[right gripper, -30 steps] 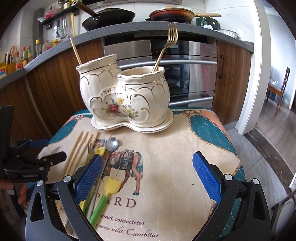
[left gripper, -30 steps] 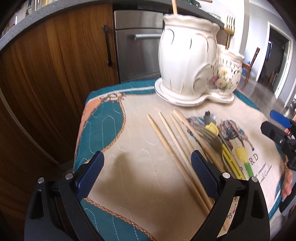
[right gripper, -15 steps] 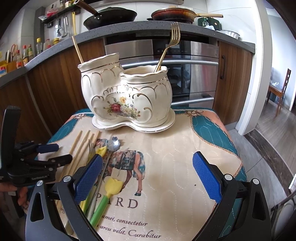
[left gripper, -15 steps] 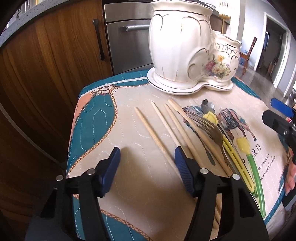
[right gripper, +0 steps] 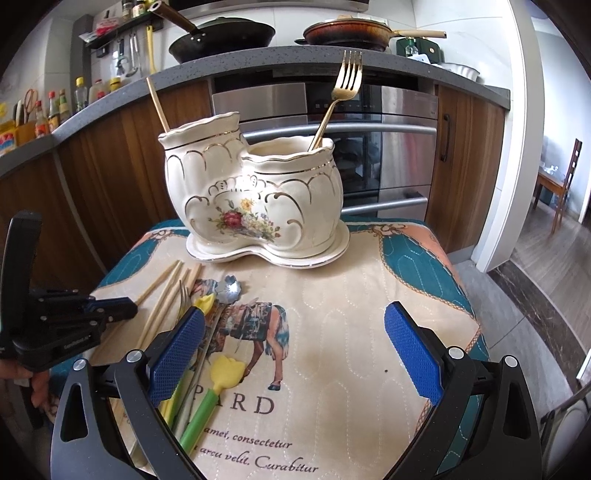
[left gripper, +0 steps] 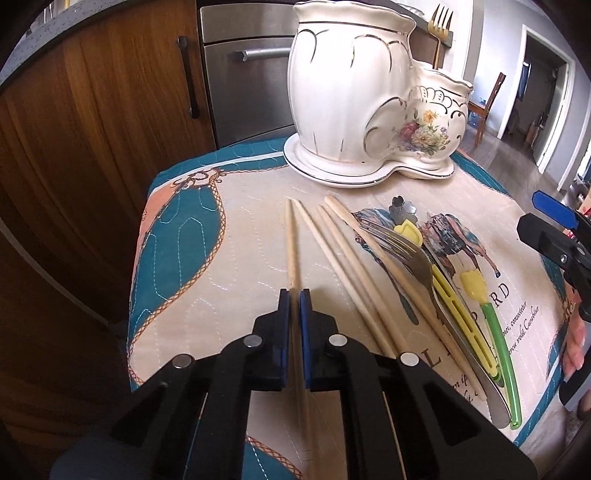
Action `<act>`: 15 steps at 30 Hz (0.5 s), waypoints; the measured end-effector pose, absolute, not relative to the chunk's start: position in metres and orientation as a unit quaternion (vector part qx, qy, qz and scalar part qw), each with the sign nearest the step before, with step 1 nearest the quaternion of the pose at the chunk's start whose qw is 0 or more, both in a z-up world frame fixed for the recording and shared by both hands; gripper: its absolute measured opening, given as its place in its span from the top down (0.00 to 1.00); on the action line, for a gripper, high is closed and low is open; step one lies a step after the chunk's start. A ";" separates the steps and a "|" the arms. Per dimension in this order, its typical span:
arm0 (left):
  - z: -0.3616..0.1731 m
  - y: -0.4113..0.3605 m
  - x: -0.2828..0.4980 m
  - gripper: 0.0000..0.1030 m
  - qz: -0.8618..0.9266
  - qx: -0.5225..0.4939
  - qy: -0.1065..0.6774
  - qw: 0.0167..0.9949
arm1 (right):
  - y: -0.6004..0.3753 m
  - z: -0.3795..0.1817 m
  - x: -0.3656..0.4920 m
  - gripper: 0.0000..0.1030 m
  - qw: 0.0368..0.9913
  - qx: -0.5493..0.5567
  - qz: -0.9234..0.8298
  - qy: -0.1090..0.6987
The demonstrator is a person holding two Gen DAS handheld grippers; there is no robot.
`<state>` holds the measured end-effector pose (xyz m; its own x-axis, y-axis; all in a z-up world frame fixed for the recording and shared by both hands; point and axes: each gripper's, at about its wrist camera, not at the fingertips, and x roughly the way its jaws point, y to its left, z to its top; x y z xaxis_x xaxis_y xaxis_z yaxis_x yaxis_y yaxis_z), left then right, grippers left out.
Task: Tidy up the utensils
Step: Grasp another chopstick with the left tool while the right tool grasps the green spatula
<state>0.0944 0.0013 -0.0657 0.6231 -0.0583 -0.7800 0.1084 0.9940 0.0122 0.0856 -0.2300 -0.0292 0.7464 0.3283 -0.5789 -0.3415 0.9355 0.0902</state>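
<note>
A white two-part ceramic holder [left gripper: 362,107] [right gripper: 255,199] stands at the back of the quilted mat; its tall part holds a chopstick [right gripper: 158,103], its low part a gold fork [right gripper: 338,96]. My left gripper [left gripper: 294,295] is shut on a wooden chopstick [left gripper: 291,243], the leftmost of several lying on the mat. Beside them lie more chopsticks [left gripper: 354,266], a steel fork [left gripper: 410,251], yellow and green utensils [left gripper: 476,295] and a flower-headed spoon [right gripper: 229,286]. My right gripper [right gripper: 295,343] is open and empty above the mat's front middle.
The mat [right gripper: 369,295] covers a small table whose edges drop off on the left and right. Wooden cabinets [left gripper: 92,129] and a steel oven [right gripper: 402,147] stand behind. Pans [right gripper: 221,35] sit on the counter above.
My left gripper has moved down and forward and closed from wide open onto the leftmost chopstick. The right gripper has stayed almost still and open.
</note>
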 end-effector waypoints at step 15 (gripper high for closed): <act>-0.054 0.017 0.090 0.95 -0.063 -0.011 0.396 0.916 | -0.202 -0.043 0.045 0.39 0.908 -0.078 0.201 0.361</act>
